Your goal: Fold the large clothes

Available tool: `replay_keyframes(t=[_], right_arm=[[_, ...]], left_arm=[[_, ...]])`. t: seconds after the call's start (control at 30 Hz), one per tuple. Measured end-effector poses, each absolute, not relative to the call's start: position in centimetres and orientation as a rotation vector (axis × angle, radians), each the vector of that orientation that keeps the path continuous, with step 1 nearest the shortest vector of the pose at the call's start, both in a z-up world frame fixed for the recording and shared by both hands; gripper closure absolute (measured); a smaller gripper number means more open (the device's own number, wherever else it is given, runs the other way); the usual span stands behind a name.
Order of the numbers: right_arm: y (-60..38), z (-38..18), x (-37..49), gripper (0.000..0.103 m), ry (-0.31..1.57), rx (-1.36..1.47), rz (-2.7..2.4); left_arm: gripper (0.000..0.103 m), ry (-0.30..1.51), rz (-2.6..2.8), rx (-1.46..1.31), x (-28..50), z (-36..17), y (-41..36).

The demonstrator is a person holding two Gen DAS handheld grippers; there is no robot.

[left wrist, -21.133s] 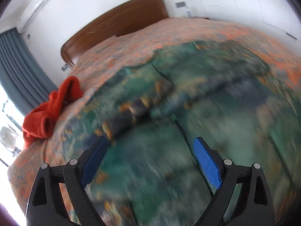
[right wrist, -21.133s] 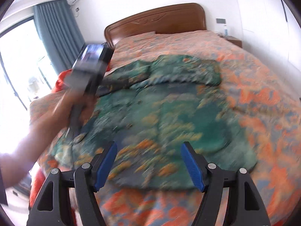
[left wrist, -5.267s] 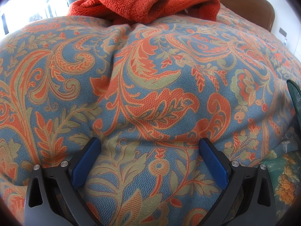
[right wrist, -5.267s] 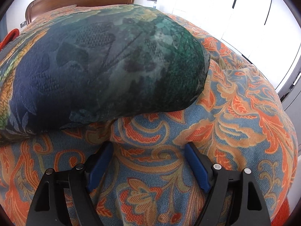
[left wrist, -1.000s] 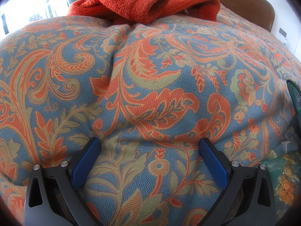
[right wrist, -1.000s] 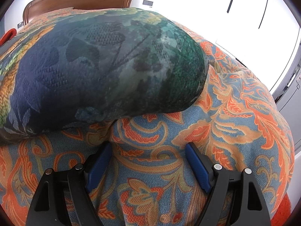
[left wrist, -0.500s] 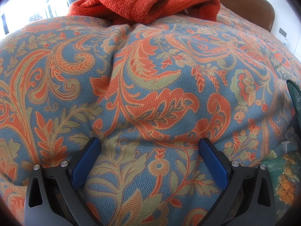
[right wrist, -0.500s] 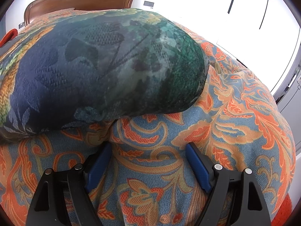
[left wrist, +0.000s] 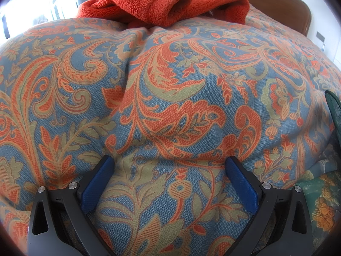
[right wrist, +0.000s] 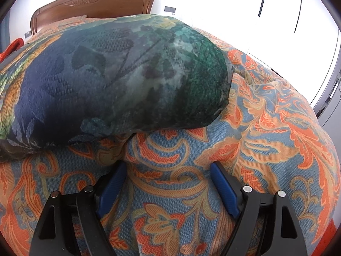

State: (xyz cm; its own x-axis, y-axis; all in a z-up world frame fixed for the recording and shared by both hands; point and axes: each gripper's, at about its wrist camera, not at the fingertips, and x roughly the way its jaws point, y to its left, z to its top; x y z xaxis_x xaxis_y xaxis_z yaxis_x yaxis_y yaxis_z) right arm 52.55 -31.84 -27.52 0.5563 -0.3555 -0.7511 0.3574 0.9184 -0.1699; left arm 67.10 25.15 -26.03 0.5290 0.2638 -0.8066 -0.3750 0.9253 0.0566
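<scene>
Folded garment [right wrist: 119, 81] lying flat on the bed, a thick layered bundle with a rounded near-right corner. Dark green and navy fabric, textured weave, leaf shapes across the top, orange and yellow-green print along the left side. Near edge resting right on the bedspread [right wrist: 266, 128], slightly overhanging a crease. From the left wrist view, only a sliver at the far right [left wrist: 324, 200]: teal cloth with orange flowers.

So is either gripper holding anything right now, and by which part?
Nothing is held. The left gripper and right gripper are both open, resting on the bedspread.
</scene>
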Motion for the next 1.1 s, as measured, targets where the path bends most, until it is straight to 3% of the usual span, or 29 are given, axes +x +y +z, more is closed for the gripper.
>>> replay_keyframes(t=[0.83, 1.1], right_arm=[[-35.5, -28.2, 47.1, 0.020, 0.760, 0.069, -0.276], [-36.9, -28.4, 45.4, 0.020, 0.751, 0.093, -0.244]], left_arm=[[0.000, 0.919, 0.384, -0.139, 66.6, -25.7, 25.3], [0.001, 1.001, 0.342, -0.208, 65.8, -23.9, 25.6]])
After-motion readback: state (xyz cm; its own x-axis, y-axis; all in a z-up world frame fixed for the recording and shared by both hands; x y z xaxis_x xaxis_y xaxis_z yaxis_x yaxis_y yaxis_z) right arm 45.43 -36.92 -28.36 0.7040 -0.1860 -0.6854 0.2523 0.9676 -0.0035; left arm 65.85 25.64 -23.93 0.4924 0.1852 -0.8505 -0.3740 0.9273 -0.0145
